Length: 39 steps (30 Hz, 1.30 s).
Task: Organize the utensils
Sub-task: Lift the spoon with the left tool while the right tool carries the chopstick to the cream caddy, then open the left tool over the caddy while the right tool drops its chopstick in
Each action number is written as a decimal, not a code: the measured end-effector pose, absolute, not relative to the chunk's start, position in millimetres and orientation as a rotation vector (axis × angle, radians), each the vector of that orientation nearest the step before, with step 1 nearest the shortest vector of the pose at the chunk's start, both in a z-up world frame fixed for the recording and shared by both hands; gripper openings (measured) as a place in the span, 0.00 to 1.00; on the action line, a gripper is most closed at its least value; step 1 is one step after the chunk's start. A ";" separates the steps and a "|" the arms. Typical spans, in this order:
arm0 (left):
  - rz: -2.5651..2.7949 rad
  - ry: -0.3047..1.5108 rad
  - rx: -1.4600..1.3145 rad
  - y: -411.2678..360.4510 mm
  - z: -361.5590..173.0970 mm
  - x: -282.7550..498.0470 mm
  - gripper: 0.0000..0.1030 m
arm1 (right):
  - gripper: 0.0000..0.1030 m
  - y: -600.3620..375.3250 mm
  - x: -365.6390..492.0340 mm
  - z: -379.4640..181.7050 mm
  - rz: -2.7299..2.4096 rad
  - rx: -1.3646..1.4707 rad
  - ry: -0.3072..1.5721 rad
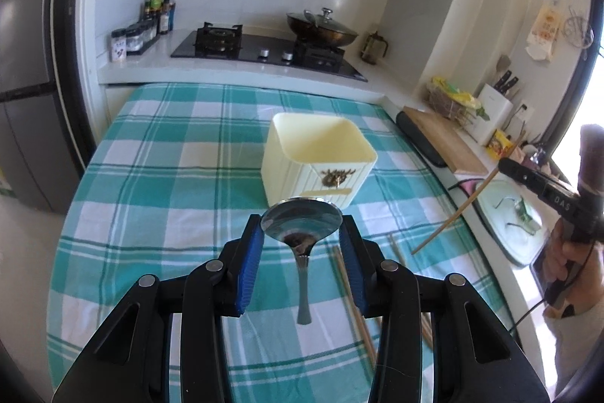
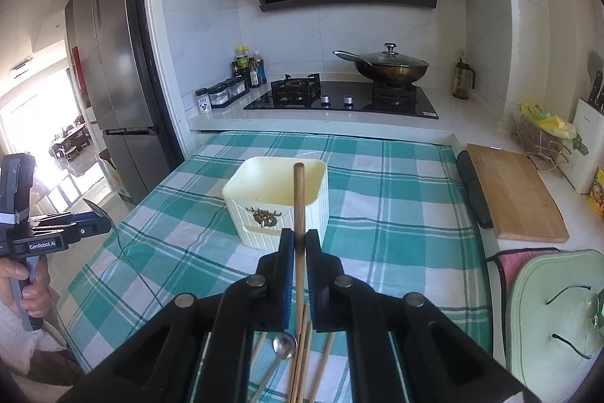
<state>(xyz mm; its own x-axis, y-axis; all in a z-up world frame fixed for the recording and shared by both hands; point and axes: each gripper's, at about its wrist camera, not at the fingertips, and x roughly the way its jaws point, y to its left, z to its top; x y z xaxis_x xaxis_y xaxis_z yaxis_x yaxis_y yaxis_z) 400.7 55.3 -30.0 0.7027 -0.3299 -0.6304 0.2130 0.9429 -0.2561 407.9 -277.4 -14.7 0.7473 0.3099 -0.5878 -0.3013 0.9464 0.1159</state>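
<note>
A cream square utensil holder (image 1: 317, 157) stands on the teal checked cloth (image 1: 170, 184); it also shows in the right wrist view (image 2: 275, 199). My left gripper (image 1: 302, 233) is shut on a steel spoon (image 1: 302, 225), gripped by its bowl, handle hanging down, just short of the holder. My right gripper (image 2: 299, 240) is shut on a wooden chopstick (image 2: 299, 199) that points up toward the holder. Several chopsticks (image 2: 302, 357) and a second spoon (image 2: 283, 346) lie on the cloth under the right gripper. Loose chopsticks (image 1: 355, 304) also show in the left wrist view.
A wooden cutting board (image 2: 513, 191) and a green tray (image 2: 555, 312) lie on the counter to the right. A gas hob with a lidded wok (image 2: 389, 67) is behind the cloth. Spice jars (image 2: 222, 93) stand back left. A fridge (image 2: 117, 63) is at left.
</note>
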 end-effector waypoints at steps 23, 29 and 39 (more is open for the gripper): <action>-0.183 0.655 -0.165 -0.3 -17.7 599.1 0.40 | 0.06 -213.0 583.4 -19.9 0.349 0.007 0.672; -0.181 0.738 -0.132 -12.1 -52.1 615.8 0.41 | 0.07 -216.4 612.7 -63.6 0.346 0.045 0.817; -0.186 0.665 -0.085 1.6 -9.5 558.4 0.74 | 0.50 -234.8 584.2 -26.7 0.337 0.080 0.694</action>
<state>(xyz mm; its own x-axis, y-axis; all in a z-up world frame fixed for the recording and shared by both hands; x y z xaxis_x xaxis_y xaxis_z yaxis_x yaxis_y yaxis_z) 558.4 1.6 -9.5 0.7709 -0.1985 -0.6052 0.1439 0.9799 -0.1381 584.2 -234.8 -26.7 0.7171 0.3311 -0.6134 -0.2780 0.9428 0.1839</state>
